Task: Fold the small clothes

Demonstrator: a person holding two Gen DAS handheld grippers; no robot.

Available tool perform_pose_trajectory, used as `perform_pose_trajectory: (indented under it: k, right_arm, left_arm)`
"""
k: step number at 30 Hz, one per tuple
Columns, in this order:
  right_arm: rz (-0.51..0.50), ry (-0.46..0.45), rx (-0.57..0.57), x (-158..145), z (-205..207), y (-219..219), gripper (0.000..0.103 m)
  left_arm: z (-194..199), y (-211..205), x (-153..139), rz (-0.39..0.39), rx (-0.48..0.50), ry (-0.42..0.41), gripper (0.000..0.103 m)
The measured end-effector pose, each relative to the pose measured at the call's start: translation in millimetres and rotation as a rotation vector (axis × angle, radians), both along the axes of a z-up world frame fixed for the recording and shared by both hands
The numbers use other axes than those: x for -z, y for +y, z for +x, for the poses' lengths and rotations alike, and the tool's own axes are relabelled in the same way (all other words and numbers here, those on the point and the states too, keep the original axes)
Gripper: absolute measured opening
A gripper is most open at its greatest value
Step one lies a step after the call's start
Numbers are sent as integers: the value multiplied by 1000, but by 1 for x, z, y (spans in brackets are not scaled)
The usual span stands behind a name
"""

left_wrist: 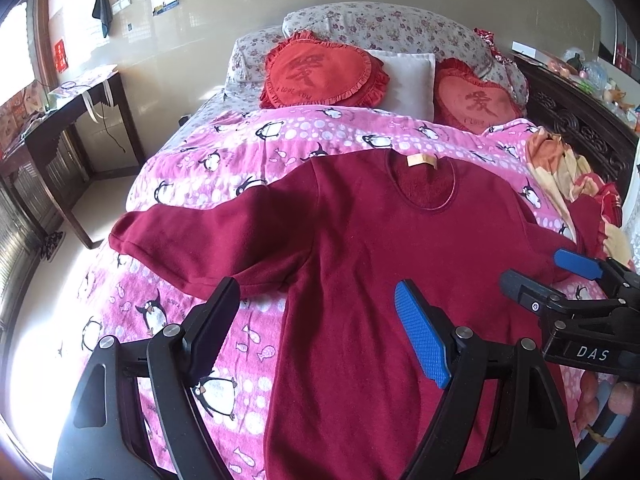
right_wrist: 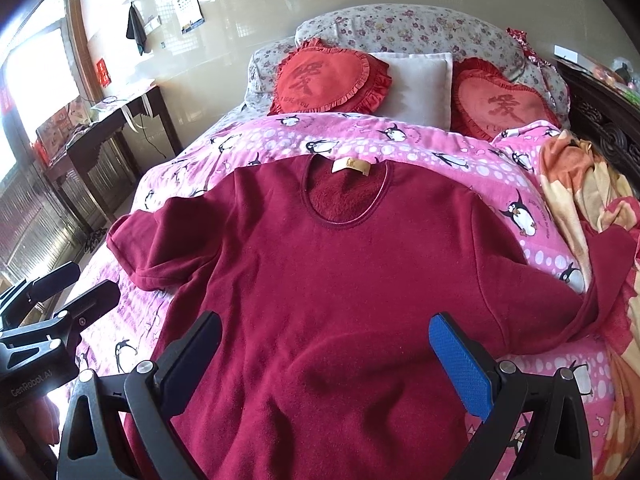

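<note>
A dark red long-sleeved fleece top (left_wrist: pixel 380 240) (right_wrist: pixel 340 272) lies spread flat, front up, on a pink penguin blanket (left_wrist: pixel 192 160) (right_wrist: pixel 460 152), its neckline with a beige label toward the pillows. Its left sleeve (left_wrist: pixel 180 240) stretches out sideways. Its right sleeve (right_wrist: pixel 600 280) runs off toward the crumpled bedding. My left gripper (left_wrist: pixel 320 320) (right_wrist: pixel 76 286) hovers open above the lower left part of the top, near the armpit. My right gripper (right_wrist: pixel 328 352) (left_wrist: pixel 544 276) is open over the lower body of the top. Neither holds anything.
Two red heart cushions (left_wrist: pixel 320 72) (right_wrist: pixel 500 100) and a white pillow (right_wrist: pixel 416 84) lean on floral pillows at the bed's far end. An orange patterned blanket (right_wrist: pixel 580 184) is bunched at the right by a dark carved headboard (left_wrist: pixel 572 120). A dark wooden desk (left_wrist: pixel 72 112) stands left.
</note>
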State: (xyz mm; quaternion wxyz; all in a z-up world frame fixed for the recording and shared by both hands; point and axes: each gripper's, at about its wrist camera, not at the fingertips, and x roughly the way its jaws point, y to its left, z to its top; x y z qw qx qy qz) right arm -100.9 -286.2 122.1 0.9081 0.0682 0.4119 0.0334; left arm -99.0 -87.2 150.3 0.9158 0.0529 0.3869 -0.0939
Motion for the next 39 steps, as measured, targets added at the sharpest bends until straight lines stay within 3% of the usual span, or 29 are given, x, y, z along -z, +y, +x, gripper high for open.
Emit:
perform_pose_trajectory:
  k: [14,18,23,27,33,39]
  right_arm:
    - [-32,-76,110,-3,-18,-2,103]
    - [8,-78,164,3,-25,-3,103]
    - [44,-64,186,10,-29,2,103]
    - [-4,-59,183,14,-32,9,103]
    - [-18,-53,190,18,-32,11,103]
    - [8,-30,215,12,-27,1,103]
  left_arm:
    - [19,-8,15,-42,107,28,80]
    - [20,-8,16,-31,140,2,80]
    - [20,-1,19,-58,134,-26,80]
    - [18,6,25,-79,113,-44,80]
    - [16,10,38,-80,112,0,80]
    - [16,20,32,-56,97,13,80]
